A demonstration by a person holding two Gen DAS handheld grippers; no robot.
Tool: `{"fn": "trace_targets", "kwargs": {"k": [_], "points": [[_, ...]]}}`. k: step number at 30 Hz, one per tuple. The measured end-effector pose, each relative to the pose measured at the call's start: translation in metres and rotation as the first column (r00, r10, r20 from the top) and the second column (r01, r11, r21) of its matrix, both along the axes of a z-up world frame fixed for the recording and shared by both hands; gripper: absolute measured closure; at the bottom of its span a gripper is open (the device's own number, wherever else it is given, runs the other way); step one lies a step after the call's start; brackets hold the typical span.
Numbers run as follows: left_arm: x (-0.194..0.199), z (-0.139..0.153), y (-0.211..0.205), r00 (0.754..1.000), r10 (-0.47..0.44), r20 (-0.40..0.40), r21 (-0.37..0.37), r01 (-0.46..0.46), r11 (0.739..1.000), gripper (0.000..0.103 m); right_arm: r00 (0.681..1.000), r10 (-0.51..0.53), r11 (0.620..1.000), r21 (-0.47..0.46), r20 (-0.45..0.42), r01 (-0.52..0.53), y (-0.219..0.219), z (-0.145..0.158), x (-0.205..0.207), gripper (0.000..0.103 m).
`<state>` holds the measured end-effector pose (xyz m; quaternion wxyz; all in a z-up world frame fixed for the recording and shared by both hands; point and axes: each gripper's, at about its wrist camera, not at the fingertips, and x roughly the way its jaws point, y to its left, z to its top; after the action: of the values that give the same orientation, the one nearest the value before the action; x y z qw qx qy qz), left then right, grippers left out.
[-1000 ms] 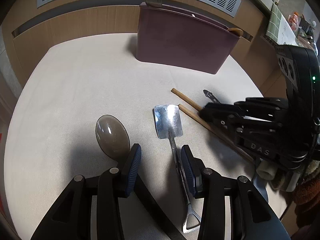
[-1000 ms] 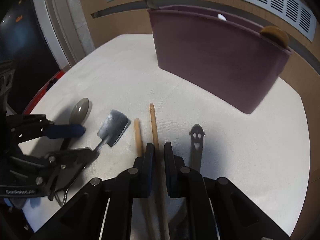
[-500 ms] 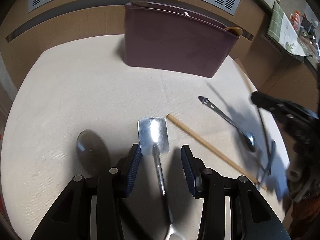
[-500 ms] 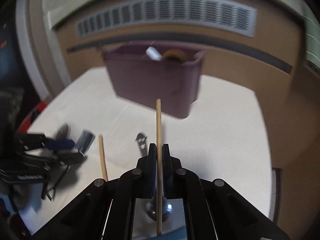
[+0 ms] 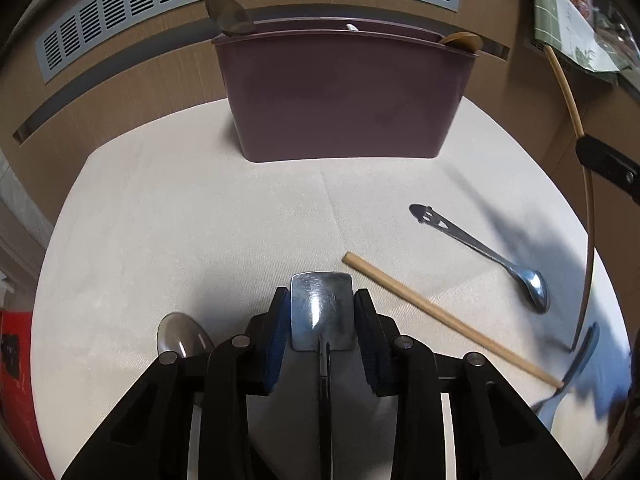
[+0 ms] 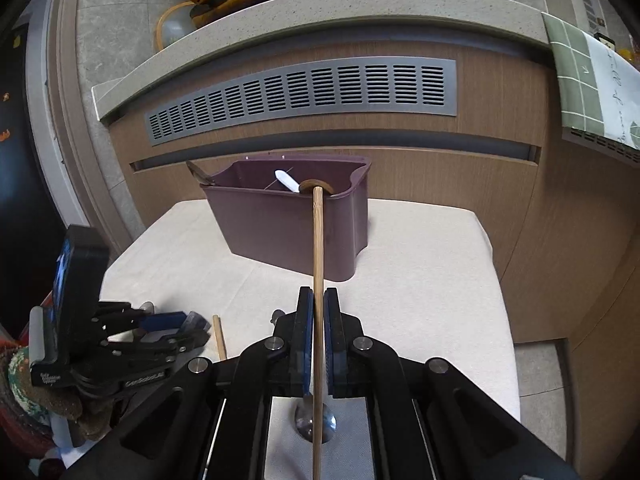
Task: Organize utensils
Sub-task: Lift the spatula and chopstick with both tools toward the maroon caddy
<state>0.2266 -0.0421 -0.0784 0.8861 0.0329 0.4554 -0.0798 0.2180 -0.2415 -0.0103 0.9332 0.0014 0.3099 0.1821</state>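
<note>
My right gripper [image 6: 318, 312] is shut on a wooden chopstick [image 6: 318, 248] and holds it in the air, pointing at the purple utensil bin [image 6: 280, 224]. My left gripper [image 5: 322, 312] is open, its pads on either side of the blade of a metal shovel-shaped spoon [image 5: 322, 316] that lies on the table. The bin [image 5: 340, 96] stands at the back and holds a few utensils. A second chopstick [image 5: 448, 316], a steel spoon [image 5: 480, 252] and a dark plastic spoon [image 5: 182, 336] lie on the cream tablecloth [image 5: 180, 220]. The held chopstick also shows in the left wrist view [image 5: 576, 128].
A blue-handled utensil [image 5: 568, 376] lies at the table's right edge. A wooden cabinet with a vent grille [image 6: 304, 96] rises behind the bin. The table edge drops off on the right [image 6: 500, 280]. The left gripper shows in the right wrist view [image 6: 160, 328].
My right gripper has lifted one chopstick off the table and raised it toward the bin. My left gripper has moved forward along the shovel spoon's handle to its blade.
</note>
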Motion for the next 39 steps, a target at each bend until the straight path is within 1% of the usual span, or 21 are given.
{"fn": "trace_targets", "kwargs": {"k": [3,7,9,13,18,21,24,26,27,29,30,31,32,34,36,38,39], "points": [[-0.012,0.008,0.005,0.999,0.0,0.036,-0.033,0.001,0.999,0.07,1.0,-0.002,1.0,0.019,0.008,0.002,0.0,0.003,-0.003,0.099],[-0.036,0.044,0.014,0.991,0.0,0.131,-0.146,0.019,0.989,0.07,1.0,0.008,0.998,0.068,0.018,-0.009,-0.002,0.012,-0.01,0.099],[-0.044,0.059,0.019,0.984,0.008,0.175,-0.174,0.023,0.985,0.07,0.999,0.01,0.997,0.071,0.036,-0.012,-0.001,0.016,-0.013,0.099],[-0.054,0.076,0.017,0.972,0.005,0.236,-0.155,0.033,0.987,0.07,0.999,0.002,0.997,0.072,0.04,-0.005,0.001,0.017,-0.013,0.099],[-0.052,0.079,0.018,0.969,0.014,0.247,-0.167,0.029,0.986,0.07,0.999,-0.005,0.998,0.062,0.032,0.003,0.003,0.015,-0.012,0.099],[-0.05,0.078,0.018,0.967,0.025,0.254,-0.161,0.017,0.987,0.07,0.999,-0.008,0.999,0.049,0.037,0.006,0.003,0.015,-0.01,0.099],[-0.047,0.08,0.021,0.967,0.038,0.252,-0.182,0.009,0.983,0.07,0.999,-0.008,0.999,0.042,0.037,0.007,0.003,0.014,-0.009,0.099],[-0.044,0.087,0.023,0.962,0.043,0.269,-0.194,0.011,0.981,0.07,0.999,-0.012,0.999,0.043,0.043,0.01,0.003,0.015,-0.009,0.099],[-0.041,0.096,0.024,0.956,0.044,0.29,-0.205,0.017,0.979,0.07,0.999,-0.012,0.999,0.042,0.049,0.009,0.004,0.018,-0.008,0.099],[-0.035,0.121,0.025,0.937,0.039,0.348,-0.217,0.04,0.975,0.07,0.997,-0.013,0.999,0.037,0.082,0.01,0.005,0.03,-0.005,0.099],[-0.031,0.141,0.024,0.917,0.034,0.398,-0.217,0.058,0.974,0.07,0.994,-0.009,0.999,0.035,0.111,0.006,0.005,0.041,-0.003,0.099],[-0.027,0.161,0.024,0.892,0.033,0.45,-0.218,0.074,0.973,0.07,0.985,-0.008,0.999,0.038,0.171,0.001,0.006,0.063,-0.001,0.099],[-0.021,0.185,0.024,0.858,0.038,0.512,-0.221,0.089,0.971,0.07,0.975,-0.009,0.999,0.045,0.224,-0.001,0.005,0.081,0.0,0.099],[-0.006,0.223,0.024,0.795,0.073,0.603,-0.23,0.085,0.97,0.07,0.936,-0.022,0.998,0.059,0.353,0.001,0.004,0.129,0.006,0.099],[0.014,0.246,0.024,0.753,0.107,0.649,-0.234,0.064,0.97,0.07,0.909,-0.05,0.997,0.074,0.414,0.021,0.004,0.163,0.018,0.099],[0.033,0.255,0.027,0.732,0.143,0.666,-0.278,0.065,0.958,0.07,0.898,-0.072,0.994,0.103,0.434,0.03,0.003,0.185,0.035,0.099],[0.04,0.255,0.03,0.724,0.159,0.671,-0.298,0.067,0.952,0.07,0.896,-0.082,0.993,0.113,0.435,0.036,0.003,0.19,0.043,0.099]]}}
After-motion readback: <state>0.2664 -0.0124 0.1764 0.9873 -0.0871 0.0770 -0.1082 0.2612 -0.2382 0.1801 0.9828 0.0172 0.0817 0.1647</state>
